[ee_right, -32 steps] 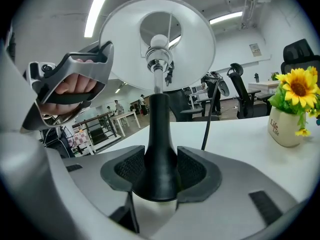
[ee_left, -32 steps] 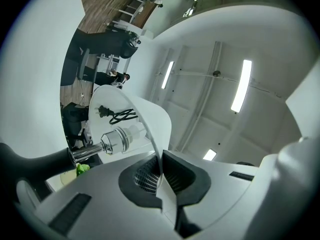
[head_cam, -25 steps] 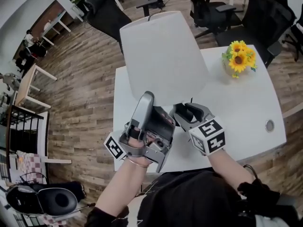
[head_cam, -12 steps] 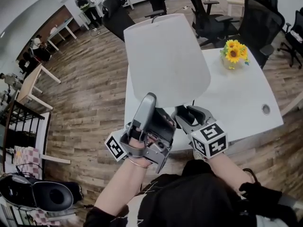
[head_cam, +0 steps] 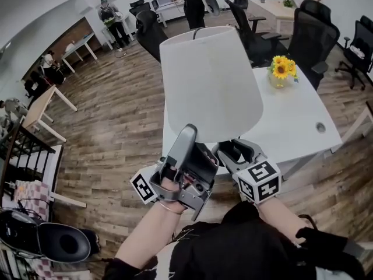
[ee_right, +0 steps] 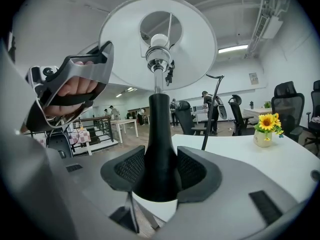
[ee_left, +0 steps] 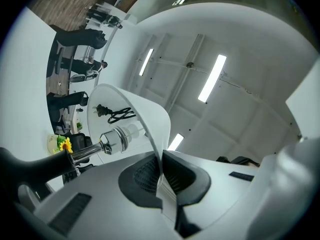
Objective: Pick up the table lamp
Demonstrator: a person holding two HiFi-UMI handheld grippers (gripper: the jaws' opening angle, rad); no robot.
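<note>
The table lamp hangs in the air over the near edge of the white table (head_cam: pixel 291 127). Its white shade (head_cam: pixel 210 83) is large in the head view, and its black base (ee_right: pixel 159 149) with chrome neck and bulb (ee_right: pixel 159 40) shows in the right gripper view. My left gripper (ee_left: pixel 161 181) is shut on the lower rim of the shade (ee_left: pixel 150 119), pointing upward. My right gripper (ee_right: pixel 161 171) is shut on the black base, both pads pressed against it. In the head view both grippers (head_cam: pixel 192 156) (head_cam: pixel 236 150) sit under the shade.
A vase of sunflowers (head_cam: pixel 280 72) stands at the table's far right. The lamp's black cord (ee_right: pixel 212 109) hangs beside the base. Black office chairs (head_cam: pixel 309 37) stand beyond the table, with people (head_cam: pixel 111 16) and desks further back. A small wooden table (head_cam: pixel 41 107) is at left.
Both grippers have carried the lamp up and off the table. The shade now stands higher and nearer in the head view, and the table has dropped back.
</note>
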